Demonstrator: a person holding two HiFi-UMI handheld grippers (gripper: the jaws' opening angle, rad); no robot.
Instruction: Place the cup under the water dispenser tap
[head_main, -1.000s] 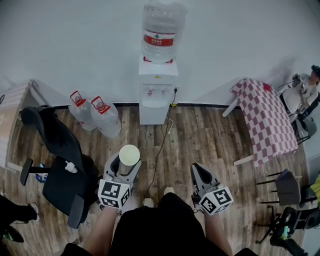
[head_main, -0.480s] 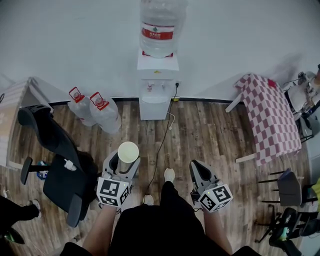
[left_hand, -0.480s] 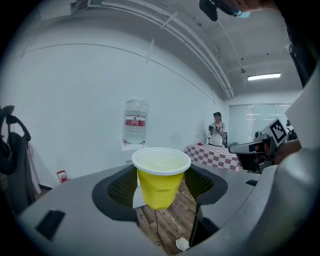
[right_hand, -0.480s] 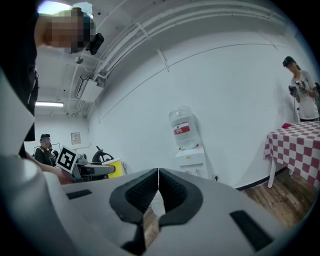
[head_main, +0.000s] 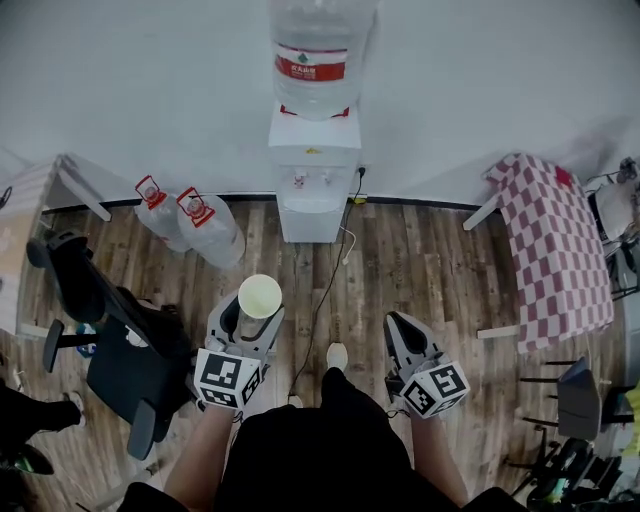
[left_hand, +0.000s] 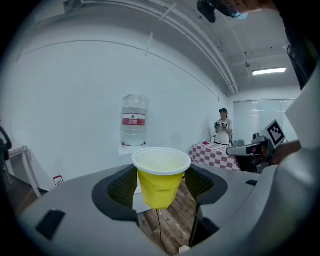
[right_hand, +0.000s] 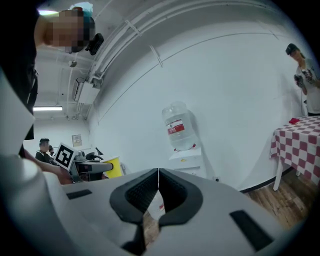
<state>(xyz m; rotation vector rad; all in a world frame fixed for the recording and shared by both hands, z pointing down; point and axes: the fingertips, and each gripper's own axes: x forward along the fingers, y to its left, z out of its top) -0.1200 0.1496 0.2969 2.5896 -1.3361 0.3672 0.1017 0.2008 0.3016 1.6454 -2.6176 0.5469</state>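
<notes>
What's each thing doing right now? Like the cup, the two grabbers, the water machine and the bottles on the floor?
yellow cup: upright, looks empty, held off the floor.
left gripper: shut on the yellow cup.
right gripper: shut, nothing in it.
water dispenser: big bottle on top, nothing under its taps.
spare bottles: on the floor, red caps on.

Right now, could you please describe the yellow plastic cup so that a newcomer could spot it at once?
Find the white water dispenser topped by a clear bottle at the wall. In front of it, over the wooden floor, the left gripper grips the yellow plastic cup upright. Its white rim and open top stand out; the right gripper alongside is shut, empty.
</notes>
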